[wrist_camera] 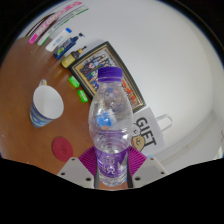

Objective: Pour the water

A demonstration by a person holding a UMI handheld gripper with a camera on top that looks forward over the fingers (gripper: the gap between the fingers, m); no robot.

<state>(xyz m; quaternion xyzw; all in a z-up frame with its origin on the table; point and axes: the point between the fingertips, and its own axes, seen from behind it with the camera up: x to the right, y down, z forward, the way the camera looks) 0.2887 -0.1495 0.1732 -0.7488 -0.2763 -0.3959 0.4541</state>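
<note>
The water bottle [109, 125] is clear plastic with a purple cap and a purple label band near its foot, and it looks nearly full. Full like that, it should feel fairly heavy for its size, with thin walls that give under a hard squeeze and a smooth skin that could slip. The lower body, around the label, looks the best place to hold it, since weight sits low there. The cap appears to be on, so pouring would need it off first.

The bottle stands upright between the two fingers of the claw [111, 172], right at the pads. The claw is partly closed, and both pads [90, 166] seem to press the bottle's lower body, though I cannot tell whether the base rests on the table [35, 65] or is lifted.

Beyond the fingers and off to one side stands a white paper cup [44, 104] with a blue pattern, open mouth up, well apart from the bottle. Just behind the bottle lies a card marked GIFT [147, 128], and further off a framed board [98, 58] and some markers [66, 44].
</note>
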